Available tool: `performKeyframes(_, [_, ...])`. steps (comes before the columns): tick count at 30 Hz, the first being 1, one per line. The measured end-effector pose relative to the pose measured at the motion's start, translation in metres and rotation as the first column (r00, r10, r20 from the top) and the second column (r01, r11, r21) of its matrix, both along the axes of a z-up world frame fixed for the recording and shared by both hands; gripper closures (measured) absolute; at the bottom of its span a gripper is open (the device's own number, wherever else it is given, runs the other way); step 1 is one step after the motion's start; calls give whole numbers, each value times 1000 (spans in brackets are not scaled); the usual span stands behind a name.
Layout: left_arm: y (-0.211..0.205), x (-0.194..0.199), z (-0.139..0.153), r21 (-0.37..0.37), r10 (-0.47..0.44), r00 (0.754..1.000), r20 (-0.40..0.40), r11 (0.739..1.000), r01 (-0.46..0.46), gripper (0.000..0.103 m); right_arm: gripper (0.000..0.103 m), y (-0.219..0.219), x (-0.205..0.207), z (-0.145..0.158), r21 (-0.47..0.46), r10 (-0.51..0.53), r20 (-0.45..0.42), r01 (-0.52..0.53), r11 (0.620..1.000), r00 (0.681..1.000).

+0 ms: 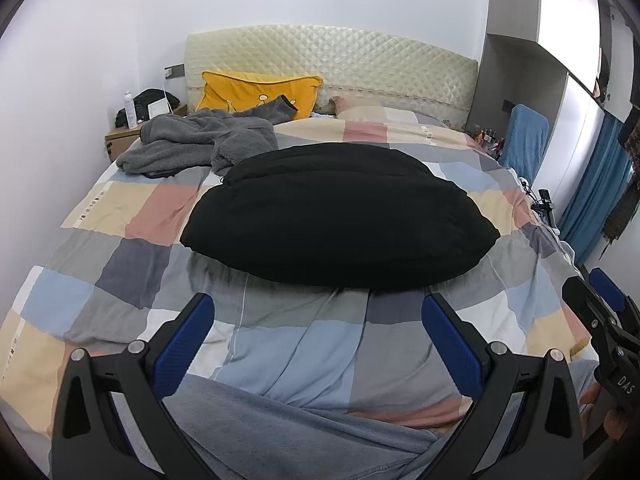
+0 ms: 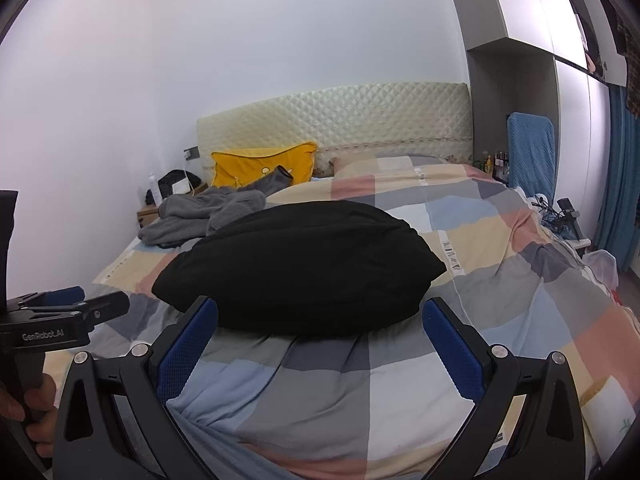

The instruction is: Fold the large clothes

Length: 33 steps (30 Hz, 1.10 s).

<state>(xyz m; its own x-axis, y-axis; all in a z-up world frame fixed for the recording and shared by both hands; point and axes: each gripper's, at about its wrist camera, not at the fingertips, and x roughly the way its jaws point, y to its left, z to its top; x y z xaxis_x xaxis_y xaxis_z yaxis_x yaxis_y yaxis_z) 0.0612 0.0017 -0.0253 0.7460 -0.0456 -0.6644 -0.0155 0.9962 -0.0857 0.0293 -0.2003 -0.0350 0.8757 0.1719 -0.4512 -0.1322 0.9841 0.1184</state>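
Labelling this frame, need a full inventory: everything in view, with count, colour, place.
black garment: 1, black, folded bundle mid-bed
grey garment: 1, grey fleece, crumpled far left of bed
pillow: 1, yellow, against headboard
duvet: 1, pastel checks, covering bed
headboard: 1, cream quilted, at wall
nightstand: 1, wood, left of bed, cluttered
blue cover: 1, right of bed
left gripper: fingers blue-padded, open, empty
right gripper: same, open, empty

Left gripper point(image 1: 318, 312) is level, jaws spread wide, nothing between the blue pads point(image 1: 452, 344). Right gripper point(image 2: 320, 316) matches it, gaping and empty, side by side with the left (a hand point(image 2: 36, 408) wraps the left one's handle).
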Motion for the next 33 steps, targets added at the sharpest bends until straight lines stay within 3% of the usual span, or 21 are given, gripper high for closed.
performKeyframes(33, [1,-4,5,-5,-7,1000,-5,1000,7,0,0,3,-7,2,6,6,2,-6,1000,1000])
